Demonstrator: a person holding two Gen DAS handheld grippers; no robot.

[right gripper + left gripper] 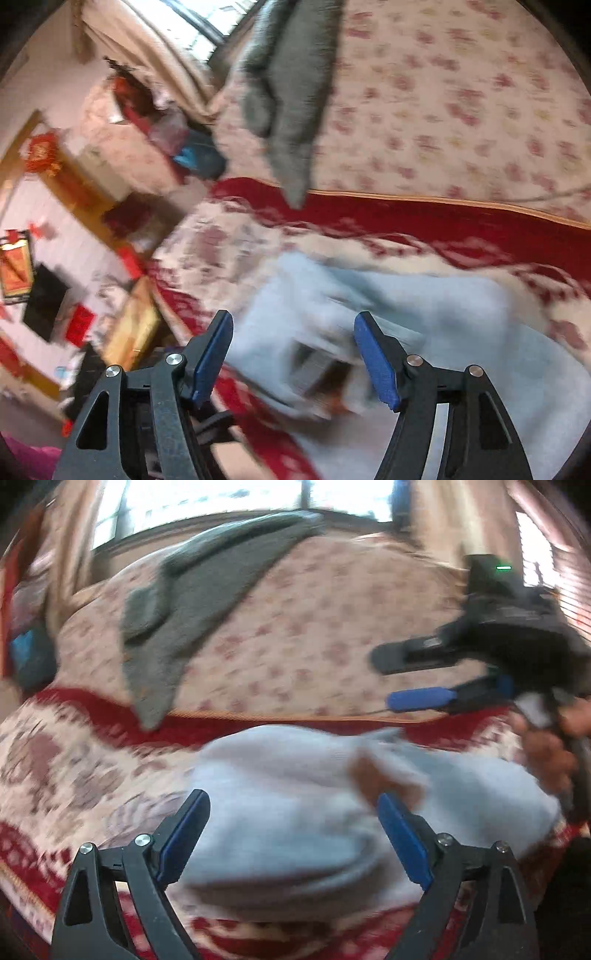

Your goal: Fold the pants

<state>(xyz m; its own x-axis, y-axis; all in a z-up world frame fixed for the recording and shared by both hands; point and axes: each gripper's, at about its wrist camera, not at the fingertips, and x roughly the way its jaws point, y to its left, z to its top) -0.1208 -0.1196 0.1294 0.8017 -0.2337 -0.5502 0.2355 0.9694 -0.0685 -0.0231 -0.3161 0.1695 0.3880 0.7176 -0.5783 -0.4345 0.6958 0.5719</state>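
Light blue pants (295, 812) lie bunched on the red-patterned blanket, with a brown tag (373, 779) showing. My left gripper (291, 812) is open just above them, holding nothing. My right gripper (384, 679) shows at the right of the left wrist view, open and held by a hand, above the bed. In the right wrist view the right gripper (293, 332) is open over the same blue pants (443, 332). The frames are motion-blurred.
A grey garment (192, 602) lies farther back on the floral sheet (332, 627); it also shows in the right wrist view (291, 92). A red blanket band (443, 218) crosses the bed. The bed edge and cluttered floor (55, 277) lie to the left. A window (221, 498) is behind.
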